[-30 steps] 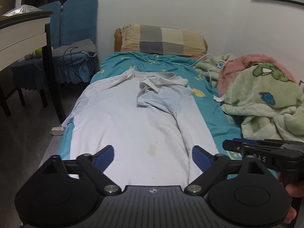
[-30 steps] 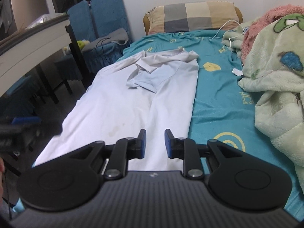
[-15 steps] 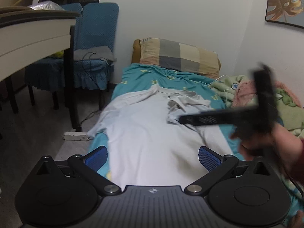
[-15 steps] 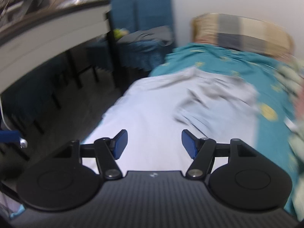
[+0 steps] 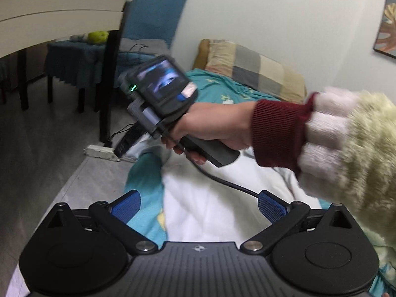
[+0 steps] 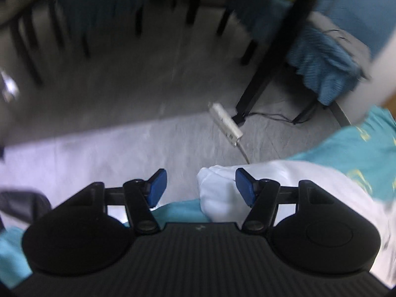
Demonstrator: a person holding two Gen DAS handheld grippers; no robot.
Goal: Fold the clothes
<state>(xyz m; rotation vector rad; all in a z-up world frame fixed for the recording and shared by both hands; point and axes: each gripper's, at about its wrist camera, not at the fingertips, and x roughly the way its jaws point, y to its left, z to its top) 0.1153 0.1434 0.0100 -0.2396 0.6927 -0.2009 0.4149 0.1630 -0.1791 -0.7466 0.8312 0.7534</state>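
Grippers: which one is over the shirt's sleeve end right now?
The right gripper, open, crossed to the bed's floor-side edge with the white shirt sleeve end between its fingers. The left gripper, also open, hangs back over the shirt body.

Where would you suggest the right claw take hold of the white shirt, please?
Probably the bunched corner of the white shirt at the bed's edge, which rises as a rounded fold between the open fingers of the right claw. Come from above, one finger on each side, since the rest lies flat on the teal sheet.
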